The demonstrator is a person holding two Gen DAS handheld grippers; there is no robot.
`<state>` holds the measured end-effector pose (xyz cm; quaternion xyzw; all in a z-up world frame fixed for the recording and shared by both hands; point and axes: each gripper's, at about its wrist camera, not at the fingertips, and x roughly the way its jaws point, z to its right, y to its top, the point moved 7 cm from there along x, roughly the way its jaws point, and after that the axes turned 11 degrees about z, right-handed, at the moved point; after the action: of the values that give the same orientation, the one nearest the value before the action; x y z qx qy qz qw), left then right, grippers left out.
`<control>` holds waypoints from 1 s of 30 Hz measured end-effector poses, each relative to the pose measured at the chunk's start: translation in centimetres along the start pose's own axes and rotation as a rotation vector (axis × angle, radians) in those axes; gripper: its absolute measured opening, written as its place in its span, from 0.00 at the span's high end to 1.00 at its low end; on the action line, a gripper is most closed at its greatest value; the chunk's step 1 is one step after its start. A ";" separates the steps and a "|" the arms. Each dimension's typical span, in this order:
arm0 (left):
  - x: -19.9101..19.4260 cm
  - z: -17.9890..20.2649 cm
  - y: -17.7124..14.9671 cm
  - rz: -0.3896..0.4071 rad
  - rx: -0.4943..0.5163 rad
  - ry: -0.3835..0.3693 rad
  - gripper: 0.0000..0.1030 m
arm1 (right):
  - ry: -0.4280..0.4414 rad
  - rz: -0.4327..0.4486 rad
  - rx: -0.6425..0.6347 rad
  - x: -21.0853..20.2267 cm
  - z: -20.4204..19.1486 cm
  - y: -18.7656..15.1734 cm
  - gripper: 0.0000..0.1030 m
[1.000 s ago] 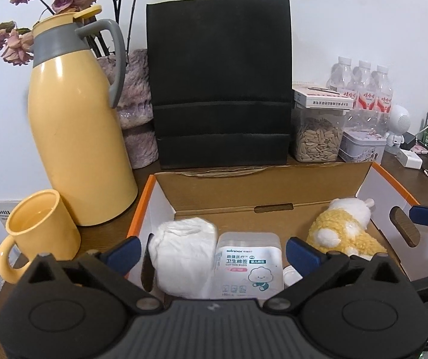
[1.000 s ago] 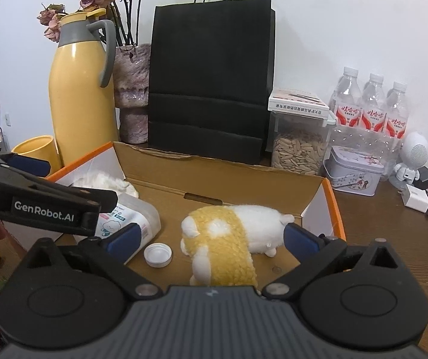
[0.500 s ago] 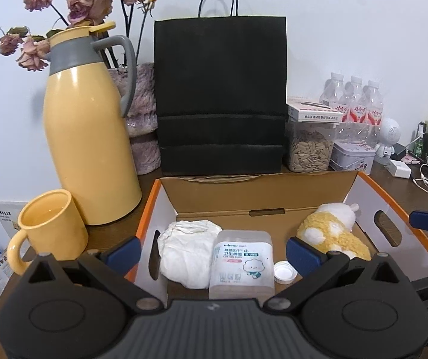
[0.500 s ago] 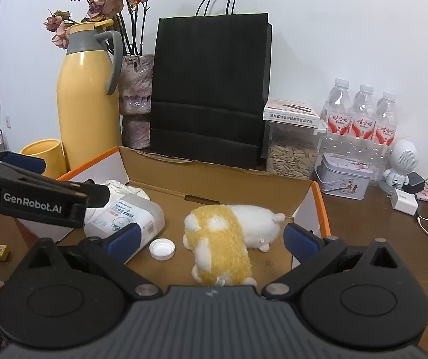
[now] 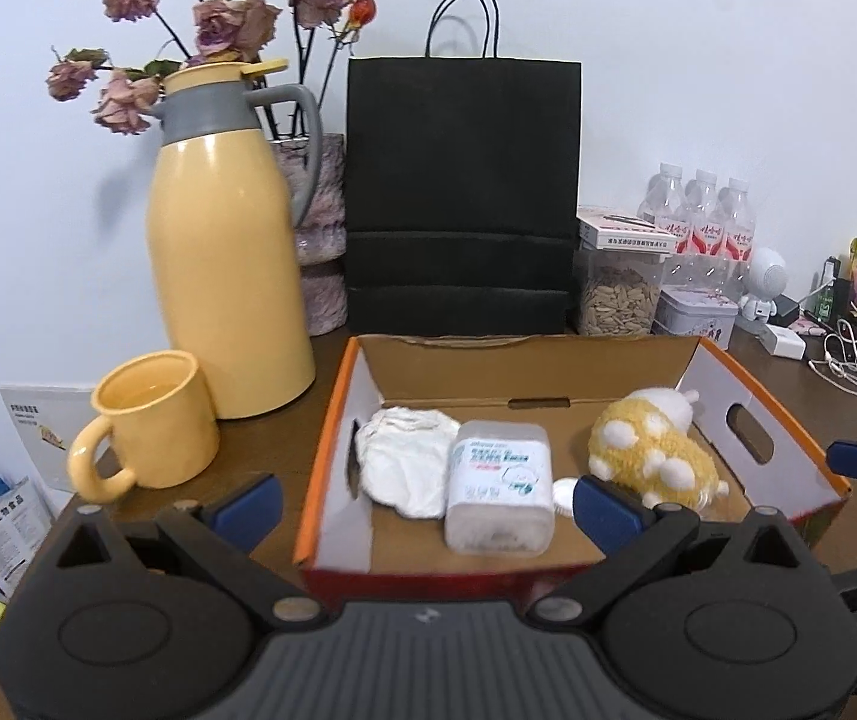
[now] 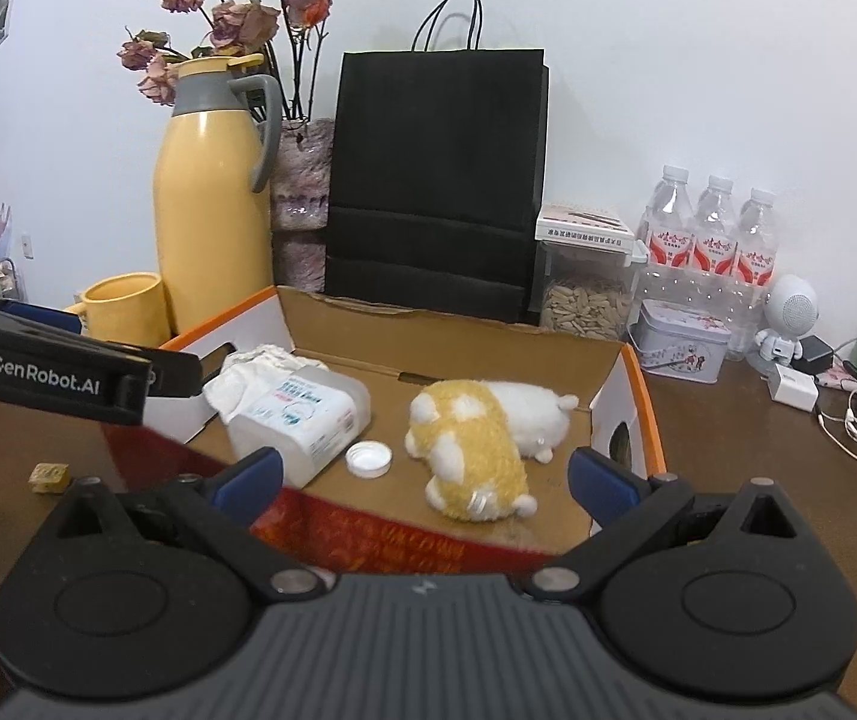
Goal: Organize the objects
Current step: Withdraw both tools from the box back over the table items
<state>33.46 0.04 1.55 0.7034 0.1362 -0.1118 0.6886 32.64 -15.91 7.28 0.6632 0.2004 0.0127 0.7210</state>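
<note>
Now I'm pulling both grippers — left (image 5: 425, 501) and right (image 6: 422, 474), spread and empty — back from the box (image 5: 332, 420); plush (image 6: 476, 438), swab pack (image 5: 500, 486), cloth (image 5: 404, 468) and cap (image 6: 369, 458) are lying inside, so packing looks done.

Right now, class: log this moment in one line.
left gripper open, empty | right gripper open, empty | orange-edged cardboard box holds yellow-white plush toy

Left gripper (image 5: 425, 507) and right gripper (image 6: 422, 477) drew back from cardboard box (image 5: 332, 438); near red wall came into view; jaws stayed spread, empty.
</note>
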 end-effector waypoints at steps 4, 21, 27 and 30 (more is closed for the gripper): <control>-1.7 -0.9 -0.7 -0.003 0.012 0.011 0.00 | -0.002 -0.003 0.007 -1.6 -0.6 -0.4 0.00; -7.9 -7.4 -5.1 -0.053 0.038 0.091 0.00 | -0.012 -0.062 -0.005 -7.3 -2.7 -3.6 0.00; -9.5 -9.5 -7.4 -0.089 0.038 0.116 0.00 | -0.033 -0.075 0.000 -9.3 -2.2 -4.8 0.00; -10.2 -10.1 -8.4 -0.101 0.041 0.116 0.00 | -0.047 -0.083 0.005 -10.2 -1.5 -5.4 0.00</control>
<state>20.70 9.87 -2.55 0.7148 0.2088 -0.1083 0.6586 21.50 -18.01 4.79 0.6562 0.2104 -0.0333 0.7239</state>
